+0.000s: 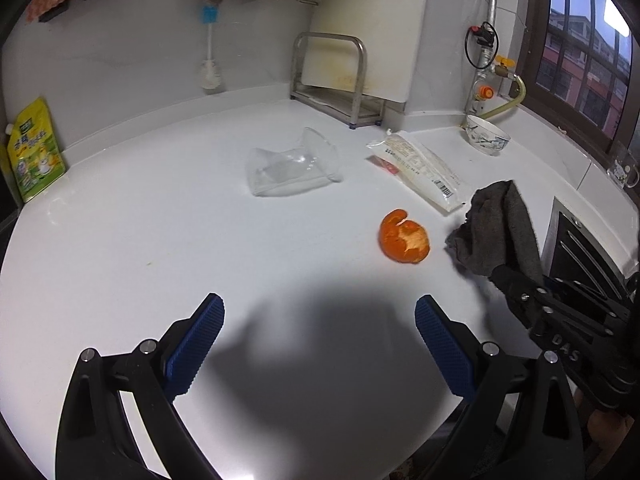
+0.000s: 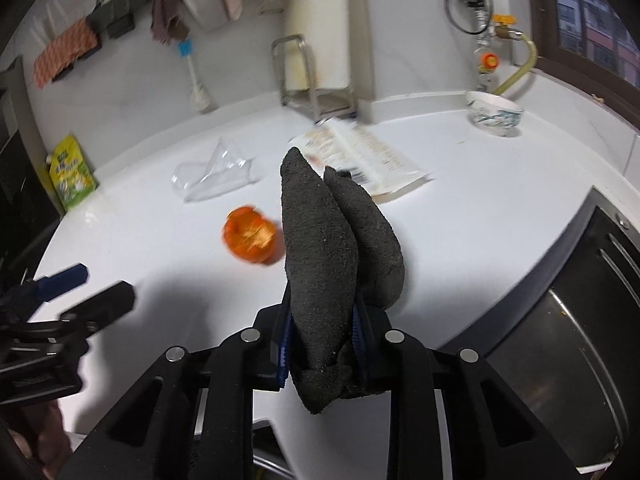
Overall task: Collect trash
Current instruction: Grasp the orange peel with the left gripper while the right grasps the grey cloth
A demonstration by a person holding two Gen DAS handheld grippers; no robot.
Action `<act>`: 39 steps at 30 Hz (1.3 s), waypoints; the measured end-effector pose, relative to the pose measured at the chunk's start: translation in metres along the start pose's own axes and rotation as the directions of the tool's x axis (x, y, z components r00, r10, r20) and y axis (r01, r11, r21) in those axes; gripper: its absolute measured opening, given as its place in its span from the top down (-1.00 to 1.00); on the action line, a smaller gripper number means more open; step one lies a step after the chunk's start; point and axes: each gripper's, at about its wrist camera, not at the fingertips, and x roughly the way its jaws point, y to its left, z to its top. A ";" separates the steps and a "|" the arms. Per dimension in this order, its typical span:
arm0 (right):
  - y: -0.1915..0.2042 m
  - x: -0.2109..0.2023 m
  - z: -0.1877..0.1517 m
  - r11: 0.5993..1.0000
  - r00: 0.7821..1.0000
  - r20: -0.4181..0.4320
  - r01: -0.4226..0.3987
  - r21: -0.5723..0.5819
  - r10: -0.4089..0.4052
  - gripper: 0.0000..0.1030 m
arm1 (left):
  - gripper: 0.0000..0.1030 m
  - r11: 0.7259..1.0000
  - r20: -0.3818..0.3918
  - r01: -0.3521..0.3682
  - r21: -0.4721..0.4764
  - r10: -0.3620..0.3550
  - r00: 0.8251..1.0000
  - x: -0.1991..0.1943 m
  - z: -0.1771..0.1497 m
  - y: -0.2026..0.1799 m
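Note:
An orange peel (image 1: 404,241) lies on the white counter (image 1: 200,240); it also shows in the right wrist view (image 2: 250,241). A crumpled clear plastic bag (image 1: 290,168) lies behind it, also seen from the right (image 2: 212,178). A printed food wrapper (image 1: 420,170) lies to the right (image 2: 368,156). My left gripper (image 1: 318,344) is open and empty, low over the counter's front. My right gripper (image 2: 320,344) is shut on a dark grey cloth (image 2: 332,248), which hangs just right of the peel in the left wrist view (image 1: 496,232).
A patterned bowl (image 1: 487,135) stands at the back right near a gas pipe (image 1: 490,40). A metal rack (image 1: 332,80) holds a cutting board at the back. A yellow-green pouch (image 1: 34,152) leans at the left. A stove (image 2: 560,320) lies at the right.

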 end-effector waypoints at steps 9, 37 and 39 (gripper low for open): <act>-0.044 -0.013 0.009 0.997 0.999 0.044 0.025 0.077 -0.028 0.54 | -0.84 1.000 -0.042 -0.005 0.005 0.005 0.999 0.044 0.018 -0.036; -0.066 -0.025 0.008 0.990 0.996 0.085 -0.035 0.140 0.023 0.54 | 0.45 0.997 -0.107 -0.054 0.062 0.060 0.992 0.082 0.031 -0.075; -0.066 -0.024 0.007 0.989 0.996 0.083 -0.041 0.144 0.029 0.54 | 0.46 0.997 -0.095 -0.052 0.055 0.057 0.994 0.076 0.030 -0.072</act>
